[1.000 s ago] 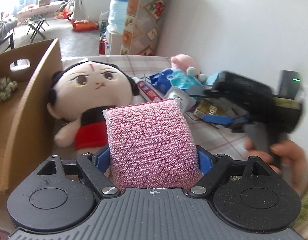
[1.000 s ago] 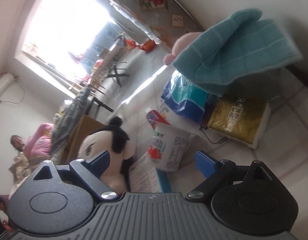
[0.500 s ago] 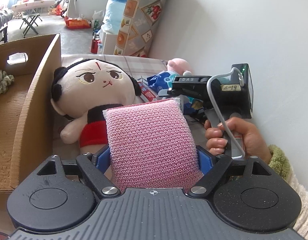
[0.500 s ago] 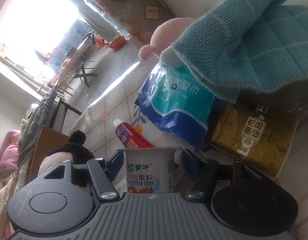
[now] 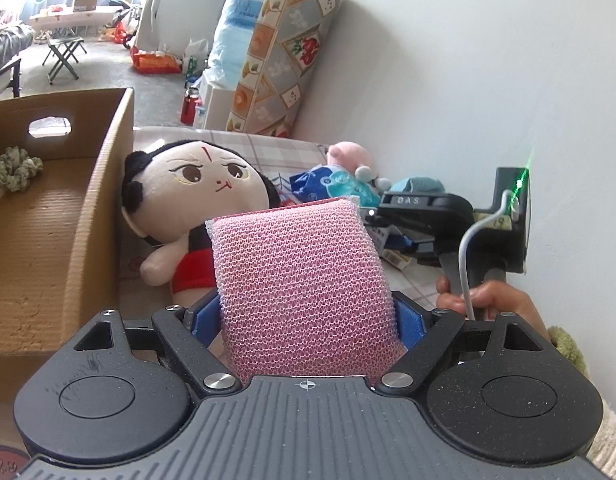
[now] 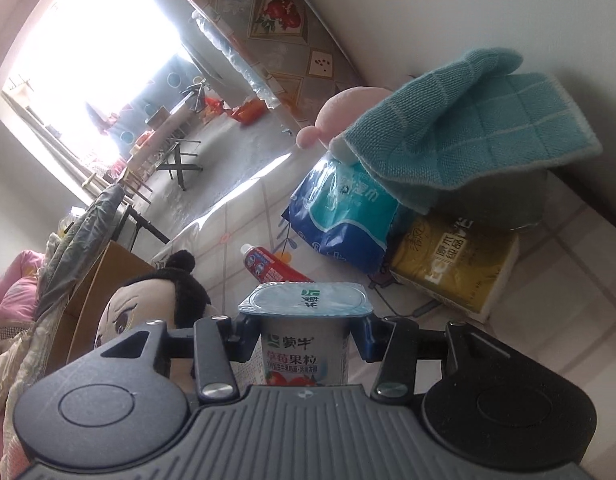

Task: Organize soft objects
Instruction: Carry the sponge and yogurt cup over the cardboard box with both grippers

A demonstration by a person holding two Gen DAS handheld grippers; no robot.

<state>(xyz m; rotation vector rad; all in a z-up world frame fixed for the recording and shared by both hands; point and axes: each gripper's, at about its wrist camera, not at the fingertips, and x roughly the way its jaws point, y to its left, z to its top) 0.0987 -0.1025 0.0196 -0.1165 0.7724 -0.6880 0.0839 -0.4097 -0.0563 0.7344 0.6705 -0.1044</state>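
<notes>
Since the earlier frame, the right gripper [image 6: 305, 334] has been brought around a yogurt cup [image 6: 305, 344], its jaws closing onto the cup's sides. The pink sponge [image 5: 301, 292] is clamped upright in the left gripper [image 5: 308, 320], jaws fairly wide. Sorting seems midway: the sponge probably goes next into the cardboard box [image 5: 103, 200] at left, over its tall wall. The plush doll [image 5: 195, 208] lies against that wall; the counter beyond is crowded.
</notes>
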